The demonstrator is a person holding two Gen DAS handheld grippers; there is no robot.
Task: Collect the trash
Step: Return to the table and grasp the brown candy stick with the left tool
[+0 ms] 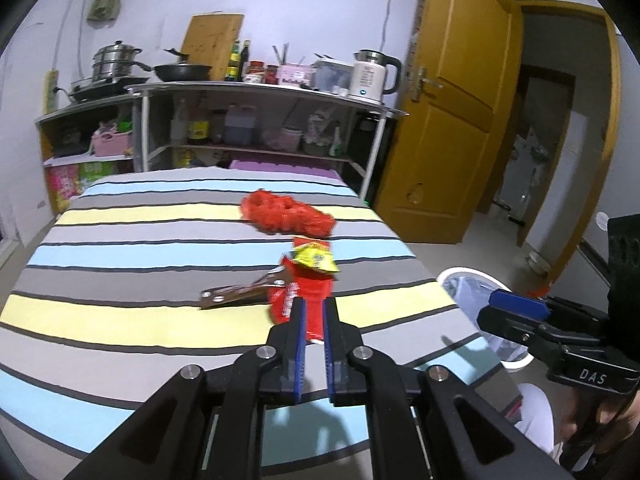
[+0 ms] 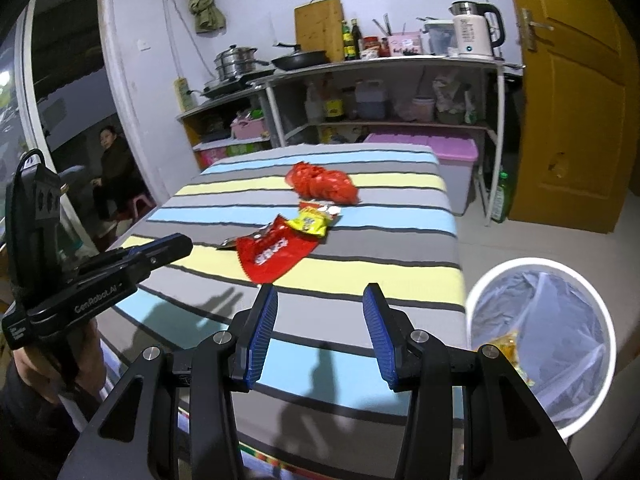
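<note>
- Blue pads on your left gripper [image 1: 315, 304] sit only a narrow gap apart with nothing between them. The red wrapper [image 1: 306, 300] shows through that gap, but the right wrist view puts the tips short of it, not touching.
- That narrow set looks deliberate: a flat foil edge needs a thin pinch, so lining up along its length makes sense.
- Your right gripper [image 2: 320, 292] hangs wide apart and empty over the near edge of the striped cloth [image 2: 400, 276], close to the bin, probably ready for the next pick.
- Red wrapper lies flat mid-cloth, its far end touching the yellow packet [image 2: 314, 220]. A brown wrapper [image 2: 230, 243] pokes out at its left side.
- Further back, the red mesh bag [image 2: 322, 180] sits bunched up, just beyond the yellow packet.
- White-rimmed bin [image 2: 480, 280] stands on the floor at the cloth's right corner, lined with clear plastic. Something yellow lies inside, so I judge the collecting is partly done, with four pieces left.
</note>
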